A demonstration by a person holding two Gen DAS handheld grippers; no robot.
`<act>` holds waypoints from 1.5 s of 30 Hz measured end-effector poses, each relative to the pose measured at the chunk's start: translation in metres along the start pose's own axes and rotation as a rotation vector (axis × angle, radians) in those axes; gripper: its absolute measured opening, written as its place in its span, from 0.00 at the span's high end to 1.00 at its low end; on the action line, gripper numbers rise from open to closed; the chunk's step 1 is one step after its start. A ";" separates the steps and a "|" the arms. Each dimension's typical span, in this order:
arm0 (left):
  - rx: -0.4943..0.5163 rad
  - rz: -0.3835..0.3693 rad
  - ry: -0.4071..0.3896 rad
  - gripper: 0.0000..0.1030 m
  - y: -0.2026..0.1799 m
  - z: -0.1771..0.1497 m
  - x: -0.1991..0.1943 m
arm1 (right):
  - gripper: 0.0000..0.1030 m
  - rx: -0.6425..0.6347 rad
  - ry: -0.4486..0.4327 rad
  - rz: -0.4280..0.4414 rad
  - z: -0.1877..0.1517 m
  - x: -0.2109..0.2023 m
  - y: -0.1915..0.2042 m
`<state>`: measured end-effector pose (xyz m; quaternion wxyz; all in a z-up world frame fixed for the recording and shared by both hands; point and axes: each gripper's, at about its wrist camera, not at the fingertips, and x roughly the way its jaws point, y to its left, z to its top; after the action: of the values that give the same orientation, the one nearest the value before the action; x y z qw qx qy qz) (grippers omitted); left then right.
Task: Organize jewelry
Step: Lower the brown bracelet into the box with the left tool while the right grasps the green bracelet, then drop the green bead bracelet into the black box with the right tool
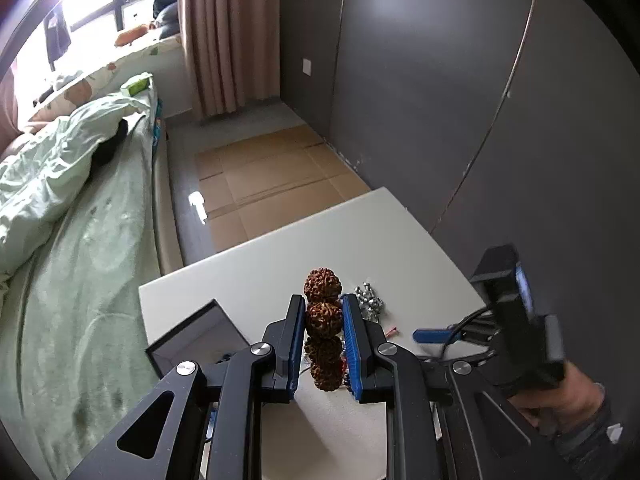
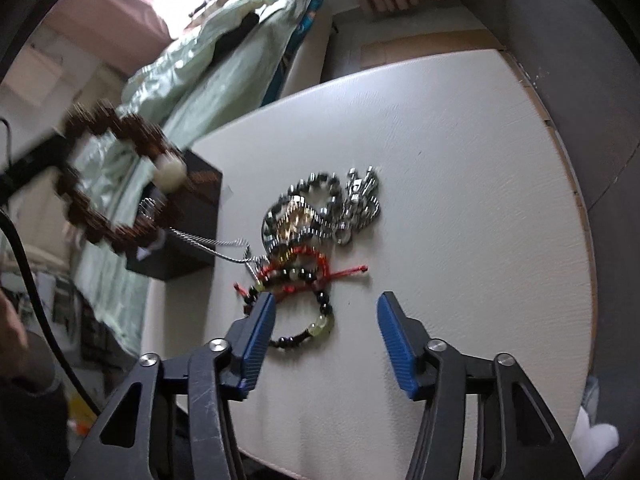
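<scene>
Two handheld grippers work over a white table (image 2: 460, 160) beside a bed (image 1: 80, 240) with pale green bedding. The left gripper (image 1: 323, 320) pinches a bracelet (image 1: 323, 316) of large, knobbly brown beads between its blue pads (image 1: 352, 336); the beads stack in a line between the fingers, lifted above the table. From the right wrist view the same bracelet (image 2: 108, 184) appears as a blurred loop with one pale bead, hanging in the air above a dark box (image 2: 188, 232) at the table's left edge. A silver chain (image 2: 200, 242) trails from the box onto the table. The right gripper (image 2: 326, 320) is spread wide and holds nothing, hovering just above a pile of jewelry (all tangled close together): a dark bead bracelet (image 2: 316, 320) with a few pale green beads nearest the fingers, a red cord bracelet (image 2: 312, 268) behind it, then metallic bead strands (image 2: 320, 204).
</scene>
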<state>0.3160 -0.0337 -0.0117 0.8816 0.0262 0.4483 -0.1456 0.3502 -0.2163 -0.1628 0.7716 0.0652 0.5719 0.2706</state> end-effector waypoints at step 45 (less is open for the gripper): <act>-0.254 0.120 -0.038 0.28 0.108 -0.061 -0.010 | 0.92 -0.119 -0.295 0.159 0.029 -0.052 0.081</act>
<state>0.2929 0.0829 -0.0495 0.8932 -0.0616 0.4440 -0.0351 0.3389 -0.1678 -0.0759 0.8258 0.1034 0.4285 0.3517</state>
